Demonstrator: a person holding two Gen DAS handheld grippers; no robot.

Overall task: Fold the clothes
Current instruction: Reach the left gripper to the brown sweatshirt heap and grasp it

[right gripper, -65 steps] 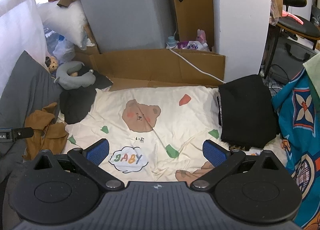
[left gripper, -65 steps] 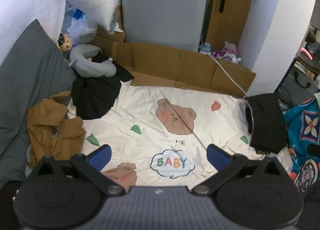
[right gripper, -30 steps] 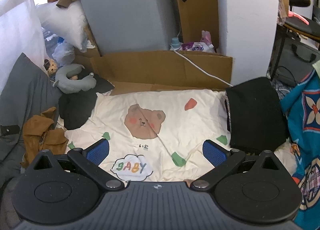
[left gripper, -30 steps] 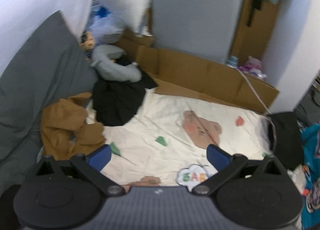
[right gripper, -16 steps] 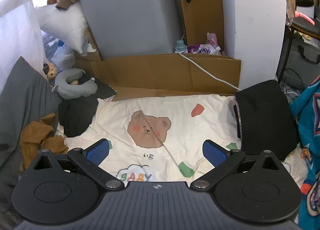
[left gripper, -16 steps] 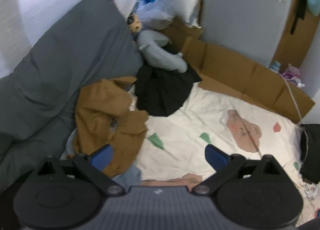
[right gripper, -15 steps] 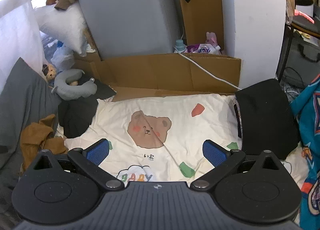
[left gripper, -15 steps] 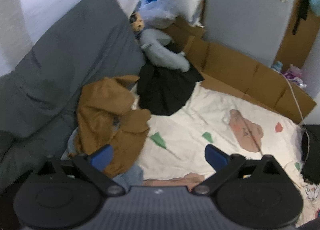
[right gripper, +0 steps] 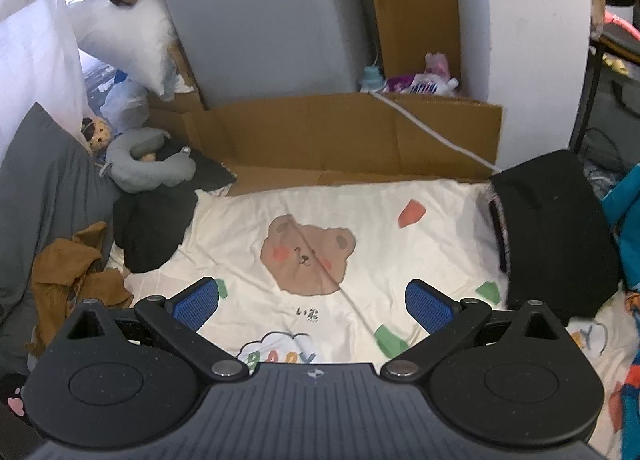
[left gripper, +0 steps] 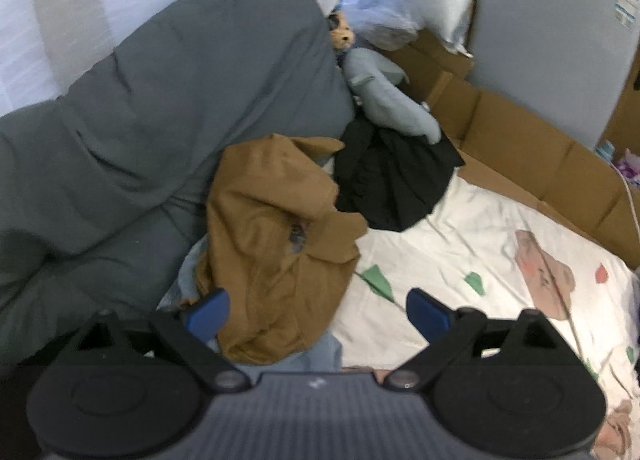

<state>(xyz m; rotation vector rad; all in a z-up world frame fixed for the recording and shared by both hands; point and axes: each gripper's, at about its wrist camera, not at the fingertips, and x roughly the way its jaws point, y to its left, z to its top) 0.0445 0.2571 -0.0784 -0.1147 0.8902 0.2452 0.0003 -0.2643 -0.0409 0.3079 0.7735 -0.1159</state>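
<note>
Right now the left gripper (left gripper: 318, 312) hangs above a crumpled brown garment (left gripper: 276, 244) with its blue fingers (left gripper: 208, 310) spread wide apart and nothing between them. That garment lies in the middle-left of the left wrist view, bunched up against a big grey cushion (left gripper: 140, 107) that fills the upper left of the frame. Pale blue denim (left gripper: 316, 352) peeks out from under its lower edge (how much of it lies under there is hidden). Just above and to the right of the brown heap sits a rumpled black garment (left gripper: 390, 183), touching it, with a grey neck pillow (left gripper: 388, 99) resting on its upper edge. All of this borders a cream sheet (left gripper: 472, 236) printed with bears and small coloured shapes, which spreads toward the right of the frame.

The right gripper (right gripper: 316, 304) is also open, its two blue pads (right gripper: 426, 306) set well apart over the sheet, holding nothing. In the right wrist view a folded black garment (right gripper: 556, 236) lies at the right edge of the frame on the sheet's side. Flattened cardboard (right gripper: 340, 131) stands along the sheet's upper border, in front of a grey appliance (right gripper: 260, 15).
</note>
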